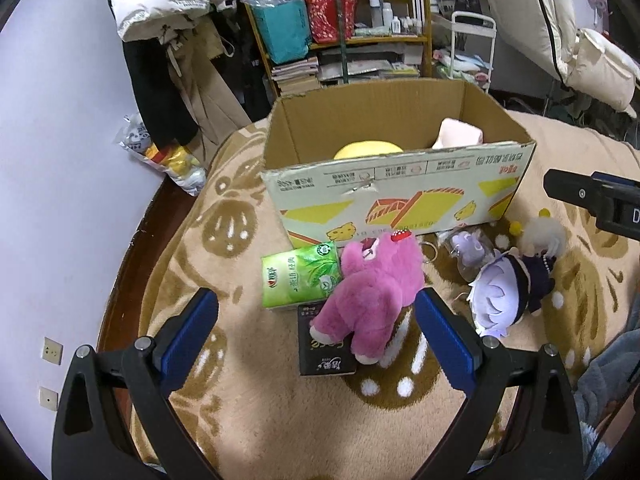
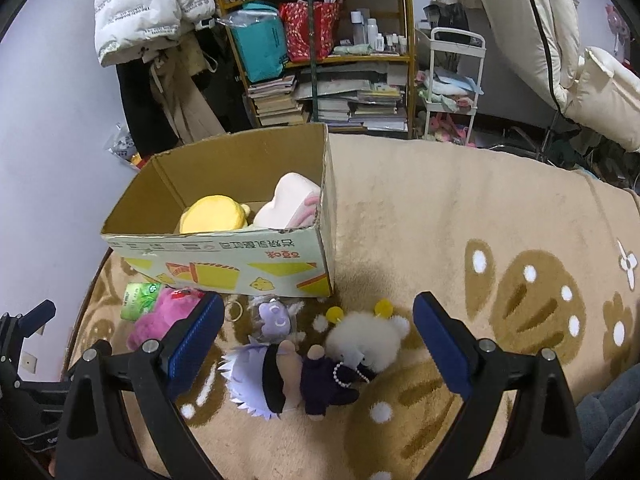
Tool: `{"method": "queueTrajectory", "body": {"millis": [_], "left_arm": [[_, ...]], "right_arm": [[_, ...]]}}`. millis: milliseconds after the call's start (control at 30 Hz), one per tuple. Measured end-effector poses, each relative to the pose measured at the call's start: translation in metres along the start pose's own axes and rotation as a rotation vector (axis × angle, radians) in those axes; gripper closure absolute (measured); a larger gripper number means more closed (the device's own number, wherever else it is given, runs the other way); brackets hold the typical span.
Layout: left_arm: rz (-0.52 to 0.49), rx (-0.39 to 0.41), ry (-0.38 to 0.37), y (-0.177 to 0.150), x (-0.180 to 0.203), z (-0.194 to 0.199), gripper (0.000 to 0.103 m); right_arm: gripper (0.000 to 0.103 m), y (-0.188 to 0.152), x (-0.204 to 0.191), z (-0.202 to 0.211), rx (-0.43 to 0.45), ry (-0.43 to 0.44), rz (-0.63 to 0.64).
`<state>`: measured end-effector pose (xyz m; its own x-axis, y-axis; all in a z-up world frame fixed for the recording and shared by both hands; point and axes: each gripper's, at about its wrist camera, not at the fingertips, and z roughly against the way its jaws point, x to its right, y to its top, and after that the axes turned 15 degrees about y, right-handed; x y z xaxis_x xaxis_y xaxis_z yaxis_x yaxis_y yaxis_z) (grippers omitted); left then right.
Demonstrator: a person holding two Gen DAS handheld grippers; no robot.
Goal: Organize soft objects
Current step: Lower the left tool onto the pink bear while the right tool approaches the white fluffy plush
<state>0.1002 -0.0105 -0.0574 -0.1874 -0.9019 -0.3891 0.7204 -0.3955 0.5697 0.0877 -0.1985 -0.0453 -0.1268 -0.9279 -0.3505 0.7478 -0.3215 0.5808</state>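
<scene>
An open cardboard box point(image 1: 400, 196) point(image 2: 224, 264) stands on the beige blanket, holding a yellow plush point(image 2: 212, 216) point(image 1: 366, 149) and a pink plush point(image 2: 288, 202) point(image 1: 458, 132). In front of it lies a pink bear point(image 1: 372, 292) point(image 2: 158, 320), between the spread fingers of my open left gripper point(image 1: 316, 332). My open right gripper point(image 2: 316, 340) hovers over a doll with lilac hair point(image 2: 256, 376) point(image 1: 500, 300), a white fluffy plush point(image 2: 364, 340) point(image 1: 540, 236) and a small purple keychain toy point(image 2: 274, 318) point(image 1: 470, 250).
A green tissue pack point(image 1: 298, 276) point(image 2: 140, 300) and a black packet point(image 1: 320, 344) lie beside the pink bear. Behind the box are a bookshelf point(image 2: 320, 60), hanging coats point(image 1: 160, 40) and a white cart point(image 2: 452, 80). Bare blanket point(image 2: 460, 208) stretches to the right.
</scene>
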Motion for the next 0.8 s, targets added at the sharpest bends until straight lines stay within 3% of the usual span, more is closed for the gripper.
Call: {"method": "queueTrajectory", "body": {"millis": [133,500,800], "left_arm": [[-0.010,-0.016,0.022,0.002,0.007,-0.013,0.006],[-0.043,-0.069,-0.013,0.004,0.030,-0.050,0.006],[-0.093,-0.133,-0.039,-0.005,0.050,-0.069,0.006]], "right_arm": [[0.004,0.004,0.006,-0.013,-0.028,-0.007,-0.033],[0.004,0.008,0.020,-0.043,-0.091,-0.015,-0.074],[0.004,0.004,0.035,-0.074,-0.186,-0.081,-0.117]]}}
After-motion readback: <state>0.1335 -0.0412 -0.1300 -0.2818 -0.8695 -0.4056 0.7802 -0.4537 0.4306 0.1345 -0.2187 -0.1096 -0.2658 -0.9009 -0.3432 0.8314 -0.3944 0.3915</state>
